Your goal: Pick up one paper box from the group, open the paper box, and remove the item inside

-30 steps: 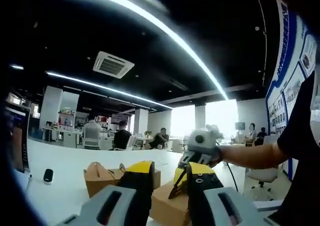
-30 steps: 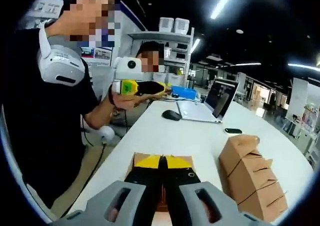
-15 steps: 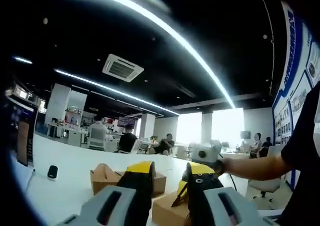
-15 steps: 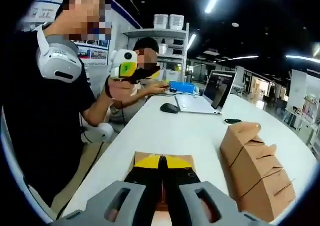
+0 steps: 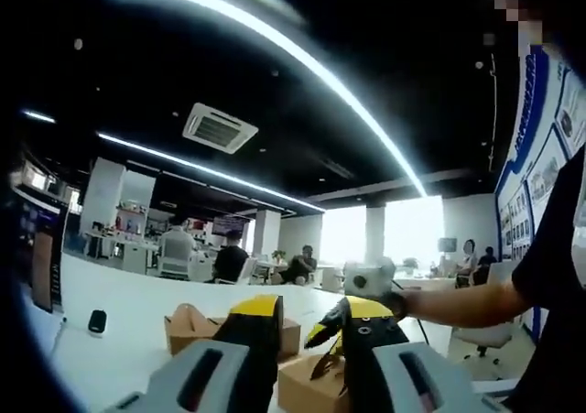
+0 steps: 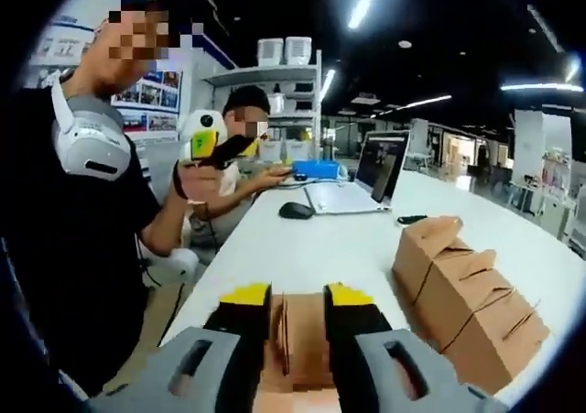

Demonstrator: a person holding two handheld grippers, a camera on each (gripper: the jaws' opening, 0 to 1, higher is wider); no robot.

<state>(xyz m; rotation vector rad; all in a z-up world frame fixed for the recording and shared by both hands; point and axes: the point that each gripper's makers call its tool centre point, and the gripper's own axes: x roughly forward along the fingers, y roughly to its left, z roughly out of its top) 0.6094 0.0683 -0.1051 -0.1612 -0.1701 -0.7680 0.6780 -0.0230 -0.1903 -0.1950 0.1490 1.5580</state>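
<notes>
Boxes: one brown cardboard box (image 6: 295, 340) between the right hand-held gripper's (image 6: 298, 317) parted jaws, released. Four more (image 6: 462, 298) at 3 o'clock on the white counter (image 6: 339, 239). Left hand-held gripper (image 5: 307, 326) is released.

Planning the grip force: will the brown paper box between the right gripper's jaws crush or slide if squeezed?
The brown paper box is probably light and thin-walled, so the right gripper, jaws open around it, may dent it. Its matte surface likely resists slipping on the white table.
</notes>
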